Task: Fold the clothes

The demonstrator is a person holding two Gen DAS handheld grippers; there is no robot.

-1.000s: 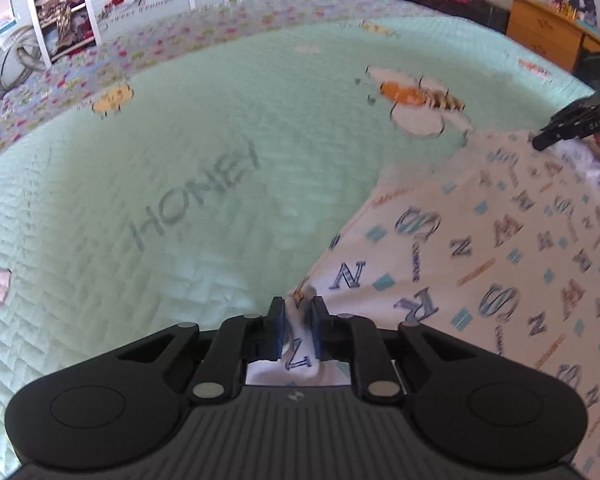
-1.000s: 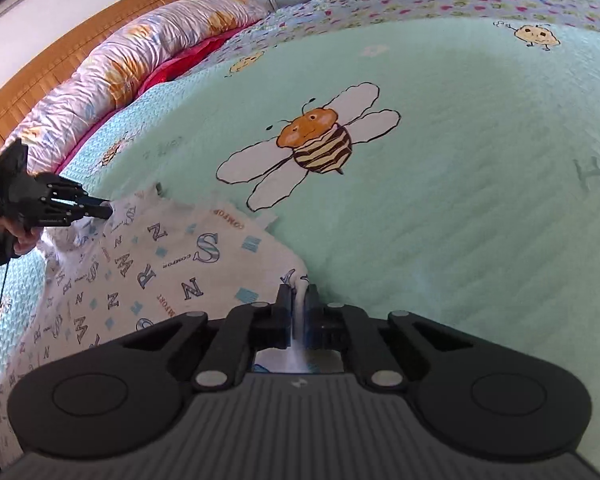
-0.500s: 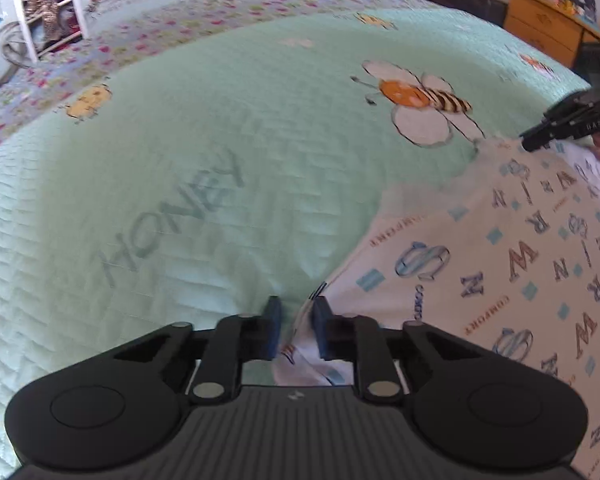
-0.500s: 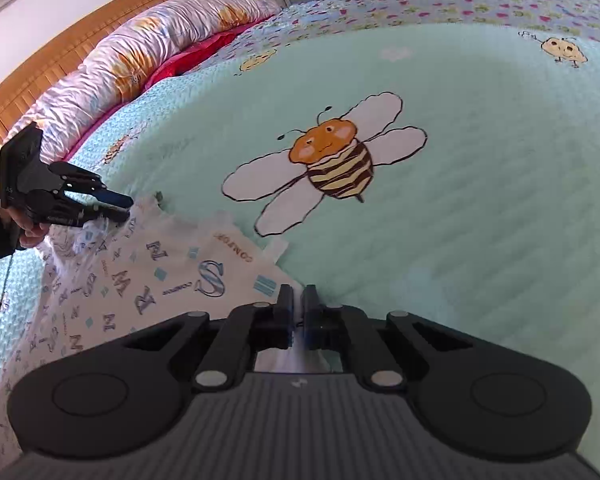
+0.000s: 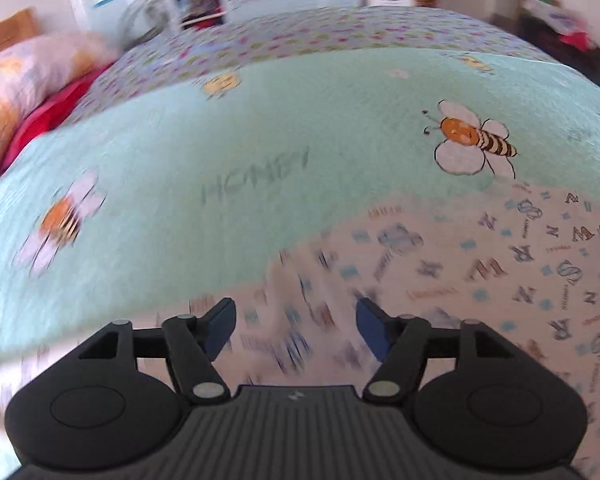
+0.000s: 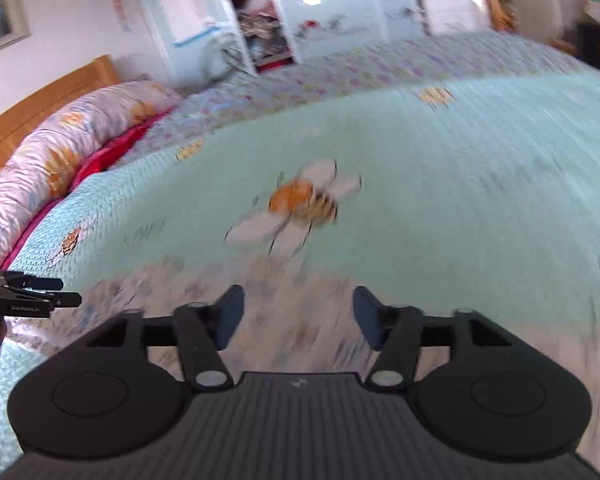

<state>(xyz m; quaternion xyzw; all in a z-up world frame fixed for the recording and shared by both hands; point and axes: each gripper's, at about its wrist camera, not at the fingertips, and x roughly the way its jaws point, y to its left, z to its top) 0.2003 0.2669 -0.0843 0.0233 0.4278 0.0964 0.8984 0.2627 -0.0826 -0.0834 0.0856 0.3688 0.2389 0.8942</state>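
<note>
A white garment printed with blue and brown letters [image 5: 480, 272] lies flat on the mint bedspread [image 5: 260, 128]. In the left wrist view my left gripper [image 5: 296, 322] hovers above the garment's near edge, its jaws opening, nothing between the blue pads. In the right wrist view the same garment [image 6: 292, 312] is blurred below my right gripper [image 6: 298, 314], whose jaws are also opening and hold nothing. At the far left of that view the left gripper [image 6: 66, 292] shows from the side over the cloth's other end, with a hand behind it.
The bedspread carries bee prints [image 5: 472, 140] and the grey word HONEY [image 5: 256, 178]. A floral pillow [image 6: 60, 160] and a wooden headboard [image 6: 40, 100] lie at the bed's head. Cupboards and shelves [image 6: 260, 20] stand beyond the far side.
Both grippers have let go of the garment's edge, their jaws now wide apart. Both have lifted and pulled back, so more of the room and the flat garment shows.
</note>
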